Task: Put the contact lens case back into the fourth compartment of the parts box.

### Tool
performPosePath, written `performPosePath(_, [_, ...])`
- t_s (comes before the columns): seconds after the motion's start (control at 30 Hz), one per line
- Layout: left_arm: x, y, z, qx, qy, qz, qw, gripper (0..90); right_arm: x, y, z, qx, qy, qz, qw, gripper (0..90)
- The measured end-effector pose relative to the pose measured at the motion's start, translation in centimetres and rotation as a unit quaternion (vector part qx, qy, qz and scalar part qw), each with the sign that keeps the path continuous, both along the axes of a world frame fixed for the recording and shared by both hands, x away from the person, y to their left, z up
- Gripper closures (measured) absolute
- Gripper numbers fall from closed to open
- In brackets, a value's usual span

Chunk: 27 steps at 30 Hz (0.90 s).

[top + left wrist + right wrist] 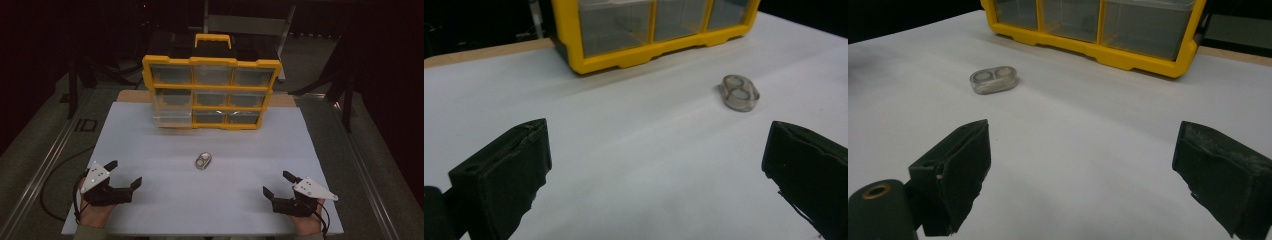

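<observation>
Item: small clear plastic oval piece with two round hollows (202,162), lying flat at the centre of the high view, on its own, well apart from both grippers.
Support: white sheet-covered counter (165,200), bare around the item.
Storage: yellow-framed plastic organiser case with clear drawers and a yellow carry handle (212,92), standing upright in the upper middle of the high view, behind the item; its lower left drawer (172,117) appears to sit slightly pulled out.
Left gripper: (126,175), lower left of the high view, held in a hand; fingers (504,175) spread wide with nothing between them; in the left gripper view the item (739,93) lies ahead toward the upper right.
Right gripper: (279,183), lower right of the high view; fingers (955,170) likewise spread wide and holding nothing; in the right gripper view the item (994,80) lies ahead toward the upper left.
Risk, slip: the item is low, smooth and rounded, so fingers that close too high on it would likely squeeze it out sideways across the slick sheet.
Risk, push: an approach that comes in too flat could shove it toward the case instead of catching it.
Risk, drawer: a one-handed tug on a drawer could tip or drag the upright case.
Writing: no brand or label can be read on the case or the item.
</observation>
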<state>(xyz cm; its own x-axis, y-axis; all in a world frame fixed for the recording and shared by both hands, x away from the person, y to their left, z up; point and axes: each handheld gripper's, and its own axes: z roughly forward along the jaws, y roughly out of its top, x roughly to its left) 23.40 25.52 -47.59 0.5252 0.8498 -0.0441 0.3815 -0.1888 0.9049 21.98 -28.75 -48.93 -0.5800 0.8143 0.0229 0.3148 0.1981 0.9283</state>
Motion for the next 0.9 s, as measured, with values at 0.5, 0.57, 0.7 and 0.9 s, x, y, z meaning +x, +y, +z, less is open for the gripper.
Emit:
performPosePath(0.5, [-0.3,-0.3,0.5,0.016,0.001,-0.001,0.9999,0.3,0.1,0.3,-0.4,-0.008,-0.019,0.004,0.9998,8.4])
performPosePath(0.57, [-0.4,-0.5,0.8,0.018,0.001,-0.003,0.9998,0.3,0.1,0.2,-0.5,-0.006,-0.018,0.002,0.9998,8.4])
performPosePath(0.7, [-0.2,-1.0,1.4,0.022,-0.003,-0.010,0.9997,0.3,0.1,0.2,-0.5,-0.006,-0.014,-0.001,0.9999,8.4])
performPosePath(0.9, [0.8,-1.9,1.7,0.026,0.004,-0.020,0.9995,0.4,0.3,0.3,-0.6,-0.015,0.009,-0.008,0.9998,8.3])
